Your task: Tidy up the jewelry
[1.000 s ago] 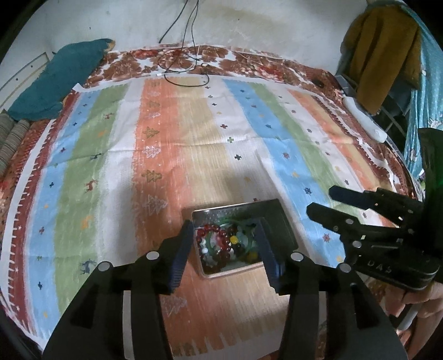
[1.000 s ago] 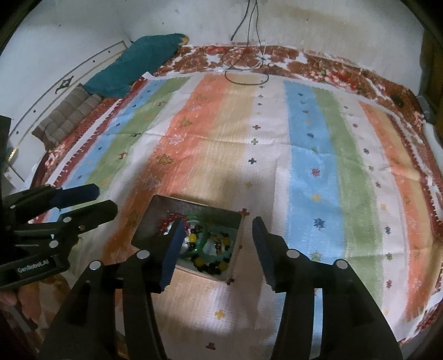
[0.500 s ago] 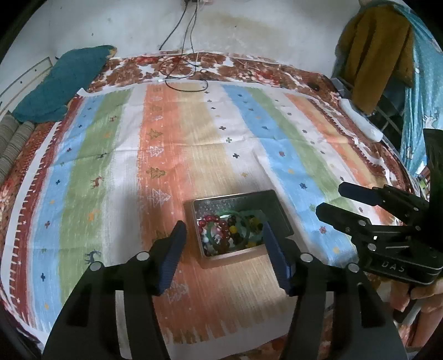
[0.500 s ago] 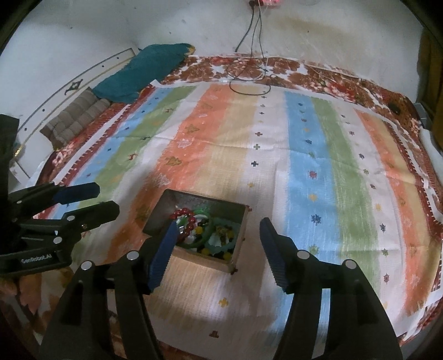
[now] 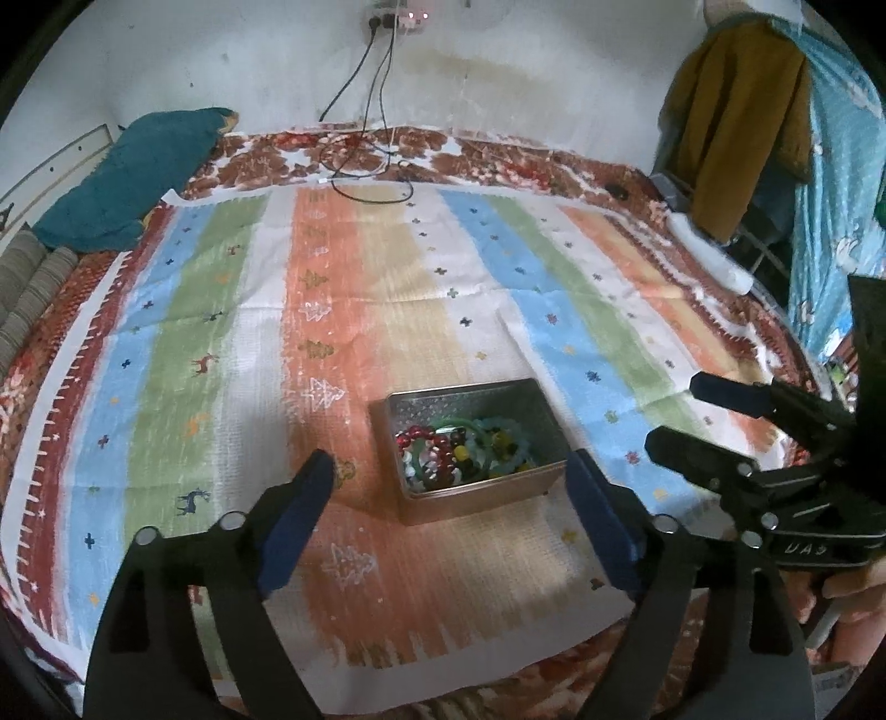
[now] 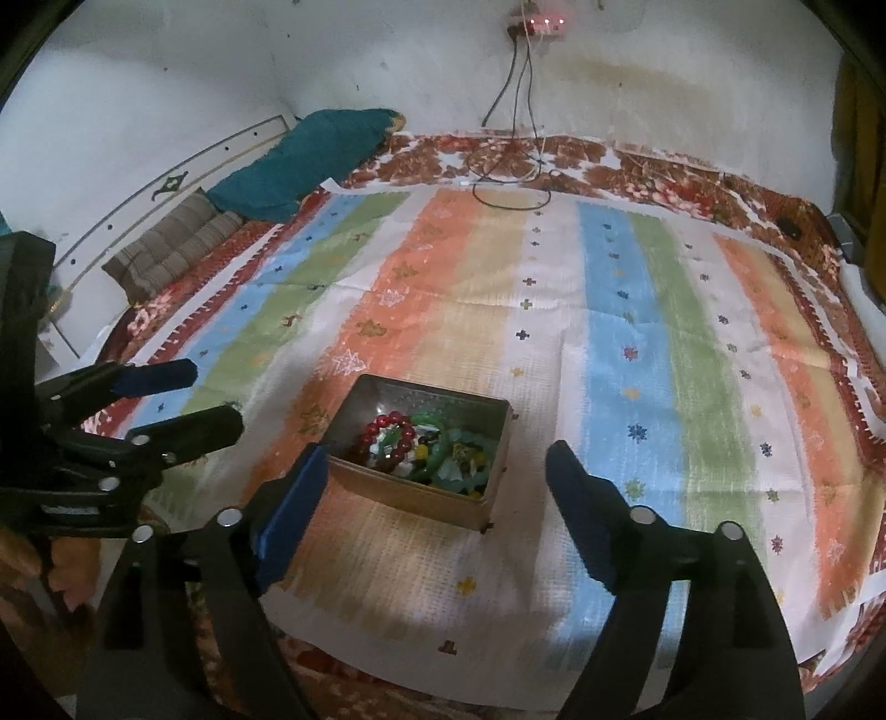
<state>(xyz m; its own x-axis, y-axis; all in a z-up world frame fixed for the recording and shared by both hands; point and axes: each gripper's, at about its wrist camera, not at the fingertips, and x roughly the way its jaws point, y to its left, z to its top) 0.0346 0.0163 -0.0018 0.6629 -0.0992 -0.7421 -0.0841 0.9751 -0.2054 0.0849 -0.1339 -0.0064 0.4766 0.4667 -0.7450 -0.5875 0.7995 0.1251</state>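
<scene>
Left gripper (image 5: 448, 476): blue-padded fingers (image 5: 293, 515) spread wide, nothing between them; jaws have just been opening. Right gripper (image 6: 432, 471): likewise wide and empty, also just opened; its near finger overlaps the tin's corner in the right wrist view, contact not certain.

Metal tin (image 5: 412, 401), lid off, sits on the striped cloth just ahead of both grippers. Inside: a heap of bead bracelets (image 5: 462, 451) in red, green, yellow and pale blue, with a red bead bracelet (image 6: 390, 432) on top at one side. Nothing lies outside the tin.

Step in hand, by my reading: both tools poised at the tin with no piece picked so far. Next move calls for lowering one finger pair into the tin and pinching a single strand without snagging its neighbours.

Surface: striped cloth (image 5: 581, 310) over a floral bedspread (image 5: 498, 155). Beyond: teal pillow (image 5: 133, 177), coiled cable (image 5: 371, 177), stained white wall, wall socket (image 6: 540, 25), mustard garment (image 5: 736, 122) hanging at the side.
</scene>
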